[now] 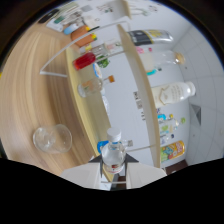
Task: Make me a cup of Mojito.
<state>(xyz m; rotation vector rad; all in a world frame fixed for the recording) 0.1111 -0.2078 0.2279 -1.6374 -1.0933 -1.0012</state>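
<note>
My gripper (114, 176) is shut on a small clear bottle (114, 152). Its neck and pale cap point forward from between the white fingers (85, 176). The whole view is rolled sideways, so the wooden table (45, 90) runs up the left side. An empty clear glass (51, 138) stands on that table, to the left of the held bottle and apart from it. Farther along the table edge are a second clear glass vessel (90, 88) and a bottle with red liquid (85, 61).
A wooden shelf unit (134, 75) against a white wall holds several bottles: a dark one (147, 36), a clear one (165, 60), a white-labelled one (172, 93) and a colourful pack (172, 149). More clutter sits at the far end of the table (80, 31).
</note>
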